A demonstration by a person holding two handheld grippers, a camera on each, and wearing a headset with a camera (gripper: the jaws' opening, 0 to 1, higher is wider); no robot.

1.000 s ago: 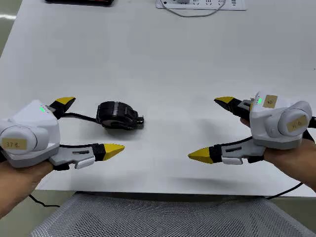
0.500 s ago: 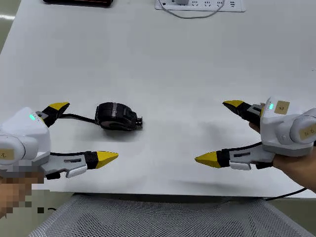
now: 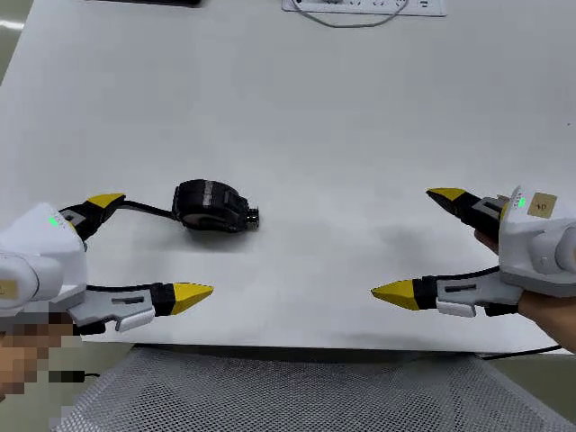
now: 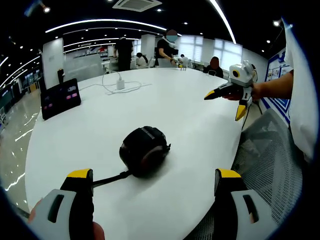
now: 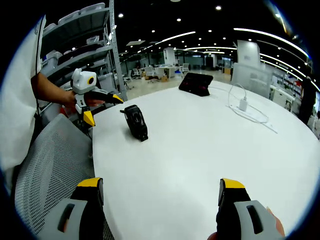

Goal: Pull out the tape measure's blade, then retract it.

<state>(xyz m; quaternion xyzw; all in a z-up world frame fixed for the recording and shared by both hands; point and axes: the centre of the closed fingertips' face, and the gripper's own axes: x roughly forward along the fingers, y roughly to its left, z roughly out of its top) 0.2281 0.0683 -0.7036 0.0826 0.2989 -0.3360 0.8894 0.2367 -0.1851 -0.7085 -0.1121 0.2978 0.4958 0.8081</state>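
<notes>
A black tape measure (image 3: 213,206) lies on the white table (image 3: 315,117), its wrist strap trailing to the left. It also sits in the left gripper view as a tape measure (image 4: 144,150) and in the right gripper view as a tape measure (image 5: 136,120). My left gripper (image 3: 149,245) stands open at the table's near left, its far fingertip close to the strap. My right gripper (image 3: 428,245) is open at the near right, well away from the tape measure. Neither holds anything. The blade is inside the case.
A white power strip (image 3: 364,7) with a cable lies at the table's far edge, and a dark tablet (image 5: 196,83) lies near it. A mesh chair (image 3: 297,391) stands in front of the table's near edge. Shelving (image 5: 85,35) stands behind the left side.
Both grippers have drawn back toward the near table edge and further apart. The tape measure has stayed in place.
</notes>
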